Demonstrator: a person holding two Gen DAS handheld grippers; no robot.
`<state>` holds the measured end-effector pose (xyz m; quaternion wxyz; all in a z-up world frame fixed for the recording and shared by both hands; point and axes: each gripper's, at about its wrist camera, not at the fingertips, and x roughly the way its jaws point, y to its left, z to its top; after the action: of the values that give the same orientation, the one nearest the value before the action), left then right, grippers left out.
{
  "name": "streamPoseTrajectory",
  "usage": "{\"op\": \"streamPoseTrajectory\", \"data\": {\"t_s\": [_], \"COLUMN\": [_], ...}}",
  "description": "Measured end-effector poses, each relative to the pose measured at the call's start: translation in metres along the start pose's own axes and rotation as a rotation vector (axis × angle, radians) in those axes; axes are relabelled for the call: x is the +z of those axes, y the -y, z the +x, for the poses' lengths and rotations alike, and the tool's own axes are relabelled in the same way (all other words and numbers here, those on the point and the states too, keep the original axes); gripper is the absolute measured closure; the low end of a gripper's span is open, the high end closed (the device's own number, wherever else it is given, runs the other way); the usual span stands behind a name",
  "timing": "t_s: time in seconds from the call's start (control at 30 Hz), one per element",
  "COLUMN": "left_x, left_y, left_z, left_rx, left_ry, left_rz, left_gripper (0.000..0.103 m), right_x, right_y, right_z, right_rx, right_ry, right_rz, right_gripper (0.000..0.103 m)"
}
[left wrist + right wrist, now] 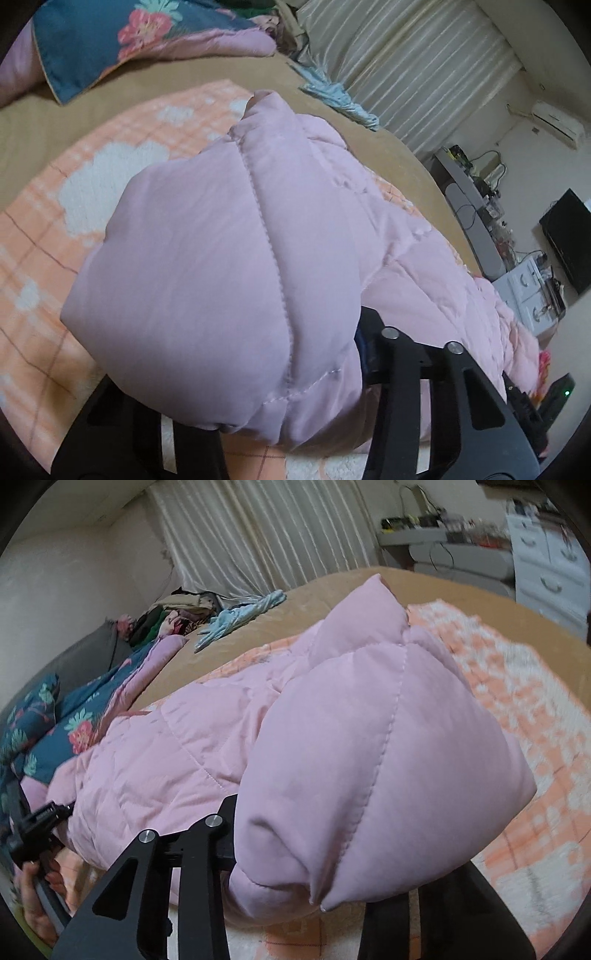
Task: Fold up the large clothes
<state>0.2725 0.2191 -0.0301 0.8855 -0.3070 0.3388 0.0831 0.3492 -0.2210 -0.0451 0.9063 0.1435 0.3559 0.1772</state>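
Two grippers, each clamped on a puffy edge of the pink jacket, jaws narrowed to a partial gap with padded fabric bunched between them. Left gripper: fingertips buried under the fold, only the black linkage shows beside the jacket. Right gripper: same, tips hidden under a fat quilted bulge, jacket swelling over the jaws. Actual pad contact can't be seen in either view; the grip is judged from fabric wrapped round the fingers.

Jacket lies on the orange checked blanket, its gripped end lifted off it, the rest trailing back across the blanket toward the floral quilt. Beyond the jacket, a blue cloth sits on the tan bed cover near the curtain.

Risks, as a guess:
- slick puffy fabric squeezes out of a shallow pinch, one corner drops, fold goes crooked
- only the outer layer caught, the lining sags
- uneven lift between the two sides twists the jacket
- trailing end drags the blanket into wrinkles
- the other gripper at the jacket's far side may snag a loose fold
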Motion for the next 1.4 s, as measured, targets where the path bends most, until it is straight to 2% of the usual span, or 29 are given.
{"op": "streamPoseTrajectory", "data": {"t_s": [0.1, 0.23, 0.4, 0.67, 1.03, 1.4], "left_x": [0.003, -0.001, 0.0, -0.002, -0.03, -0.069], "left_y": [0.001, 0.009, 0.017, 0.018, 0.009, -0.005], "left_z": [-0.006, -0.021, -0.036, -0.068, -0.109, -0.125], "left_rx": [0.007, 0.028, 0.029, -0.006, -0.006, 0.031], "left_ry": [0.008, 0.032, 0.054, 0.06, 0.045, 0.019], "left_rz": [0.023, 0.106, 0.138, 0.182, 0.227, 0.241], "left_gripper": [0.069, 0.07, 0.071, 0.071, 0.071, 0.07], "right_x": [0.0, 0.002, 0.001, -0.012, -0.045, -0.082], "right_y": [-0.012, -0.024, -0.033, -0.039, -0.036, -0.026], "right_z": [-0.009, -0.022, -0.042, -0.076, -0.124, -0.148], "right_rx": [-0.01, -0.02, -0.025, -0.025, -0.012, -0.018], "right_ry": [0.017, 0.031, 0.046, 0.056, 0.045, 0.017], "right_rz": [-0.047, -0.107, -0.144, -0.172, -0.178, -0.169], "right_gripper": [0.071, 0.072, 0.072, 0.073, 0.073, 0.072]}}
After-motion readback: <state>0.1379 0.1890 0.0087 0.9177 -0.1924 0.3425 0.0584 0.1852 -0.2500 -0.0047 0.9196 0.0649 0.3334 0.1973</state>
